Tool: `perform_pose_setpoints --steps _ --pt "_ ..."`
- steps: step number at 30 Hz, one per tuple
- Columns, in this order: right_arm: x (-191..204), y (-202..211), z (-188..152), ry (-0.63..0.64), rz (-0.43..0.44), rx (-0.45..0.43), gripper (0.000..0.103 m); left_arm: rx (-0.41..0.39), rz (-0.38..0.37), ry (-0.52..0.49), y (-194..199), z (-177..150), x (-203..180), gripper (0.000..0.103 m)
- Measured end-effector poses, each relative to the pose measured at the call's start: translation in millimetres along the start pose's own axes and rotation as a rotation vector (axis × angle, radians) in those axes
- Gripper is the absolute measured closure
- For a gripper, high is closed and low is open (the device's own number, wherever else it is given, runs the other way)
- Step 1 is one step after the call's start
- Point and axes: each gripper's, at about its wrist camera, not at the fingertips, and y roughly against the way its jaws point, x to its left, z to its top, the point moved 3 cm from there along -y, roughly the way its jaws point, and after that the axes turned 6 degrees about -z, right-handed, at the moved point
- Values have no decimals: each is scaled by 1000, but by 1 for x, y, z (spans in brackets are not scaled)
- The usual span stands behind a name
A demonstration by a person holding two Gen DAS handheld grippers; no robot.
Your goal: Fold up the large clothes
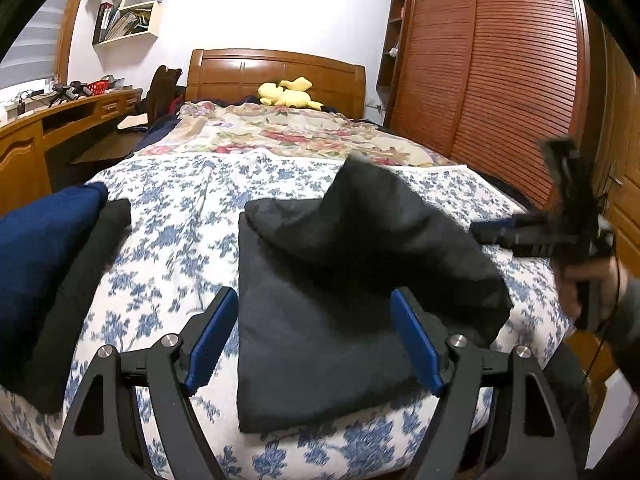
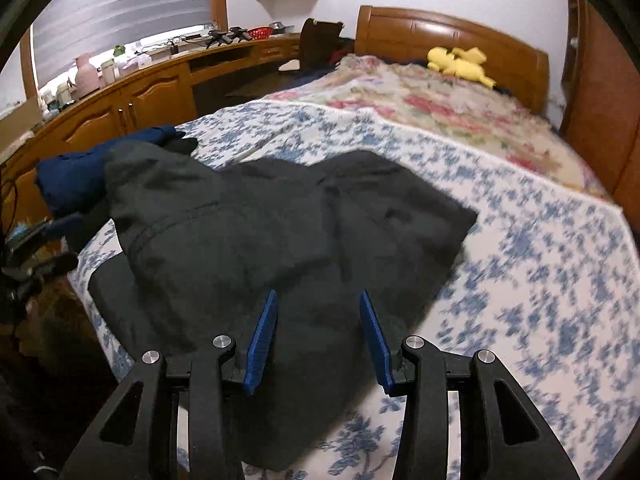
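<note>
Both tongs are angling down over the black garment on the bed. Left tongs and right tongs are standing apart, clamping nothing. Only the left view is showing the hand at 3 o'clock.

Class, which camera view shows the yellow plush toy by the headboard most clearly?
The left wrist view: the yellow plush toy sits near the middle, sharp against the wooden headboard. The right wrist view shows the toy too, but off to the upper right and blurred.

Bedroom with white walls, a wooden headboard, a slatted wooden wardrobe, a long wooden desk beneath a blinded window, and wall shelves.
</note>
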Motion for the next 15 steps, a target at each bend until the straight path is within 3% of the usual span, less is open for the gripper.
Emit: perform_pose_setpoints --steps 4,9,15 --pt "6 -9 -8 -21 78 36 61 -17 -13 3 -1 21 -4 24" --pt "8 -11 -14 -43 116 21 62 -8 -3 3 -11 39 -5 24" --pt "-5 -14 -20 -61 144 4 62 58 18 -6 -42 45 -6 24"
